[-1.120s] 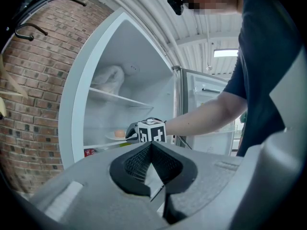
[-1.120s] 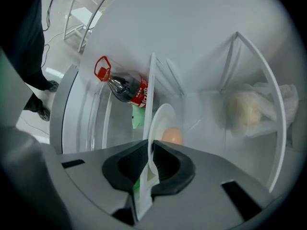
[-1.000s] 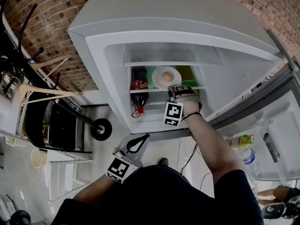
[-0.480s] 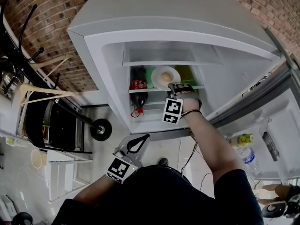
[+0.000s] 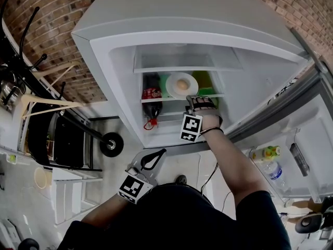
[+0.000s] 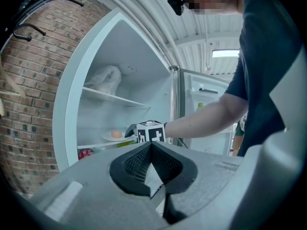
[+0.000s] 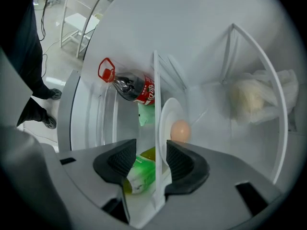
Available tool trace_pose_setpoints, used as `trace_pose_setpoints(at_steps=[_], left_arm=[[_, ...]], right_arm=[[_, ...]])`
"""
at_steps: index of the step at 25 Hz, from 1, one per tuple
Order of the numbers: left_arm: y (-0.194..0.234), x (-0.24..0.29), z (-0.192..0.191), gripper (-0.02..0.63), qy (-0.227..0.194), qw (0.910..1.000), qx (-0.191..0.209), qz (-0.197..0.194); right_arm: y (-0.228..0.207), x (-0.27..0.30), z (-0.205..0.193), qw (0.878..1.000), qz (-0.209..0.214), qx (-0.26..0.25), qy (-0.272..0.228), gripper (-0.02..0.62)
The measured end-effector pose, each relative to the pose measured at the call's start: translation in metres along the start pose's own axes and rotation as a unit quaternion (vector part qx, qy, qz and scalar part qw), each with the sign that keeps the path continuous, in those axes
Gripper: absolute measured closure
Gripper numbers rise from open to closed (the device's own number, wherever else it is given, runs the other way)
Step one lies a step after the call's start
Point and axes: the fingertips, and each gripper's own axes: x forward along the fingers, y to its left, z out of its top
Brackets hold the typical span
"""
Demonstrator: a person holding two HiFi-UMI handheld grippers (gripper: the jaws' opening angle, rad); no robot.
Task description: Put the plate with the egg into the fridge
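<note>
The white plate (image 5: 181, 84) with a tan egg (image 5: 182, 87) lies on the fridge's middle glass shelf (image 5: 156, 99). My right gripper (image 5: 201, 101) is at that shelf's front edge, just right of the plate. In the right gripper view its jaws are opening: the pads stand apart on either side of the shelf edge (image 7: 156, 104) and the plate's rim (image 7: 165, 128), with the egg (image 7: 180, 131) just beyond, and they do not press on them. My left gripper (image 5: 155, 154) hangs low by my body, outside the fridge. Its pads (image 6: 139, 163) meet on nothing.
A cola bottle (image 5: 151, 100) lies on the shelf left of the plate and a green pack (image 5: 206, 81) lies to its right. A filled plastic bag (image 7: 254, 99) sits on the shelf above. The open door (image 5: 291, 150) at right holds bottles. A black cart (image 5: 57, 139) stands at left.
The right gripper stays at the shelf's front edge with barely any shift, and the plate rests at the same spot. The left gripper has not moved.
</note>
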Motion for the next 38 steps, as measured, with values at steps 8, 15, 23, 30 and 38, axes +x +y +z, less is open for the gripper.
trace_pose_setpoints(at_steps=[8, 15, 23, 30, 38], left_arm=[[-0.005, 0.009, 0.003, 0.601, -0.003, 0.9999, 0.003, -0.016], [-0.006, 0.018, 0.007, 0.601, -0.009, 0.9996, 0.002, -0.028], [-0.011, 0.03, 0.009, 0.601, -0.01, 0.999, 0.001, -0.043], [-0.015, 0.036, 0.015, 0.601, -0.018, 0.9986, 0.001, -0.05], [-0.019, 0.04, 0.026, 0.601, -0.032, 0.9979, -0.001, -0.056]], right_arm=[[0.001, -0.029, -0.003, 0.999, -0.022, 0.028, 0.003, 0.393], [-0.009, -0.083, 0.006, 0.989, -0.038, 0.136, -0.052, 0.428], [-0.013, -0.15, 0.017, 0.95, -0.049, 0.273, -0.14, 0.557], [-0.013, -0.196, 0.028, 0.89, -0.028, 0.396, -0.223, 0.583], [0.004, -0.225, 0.032, 0.781, 0.033, 0.538, -0.316, 0.586]])
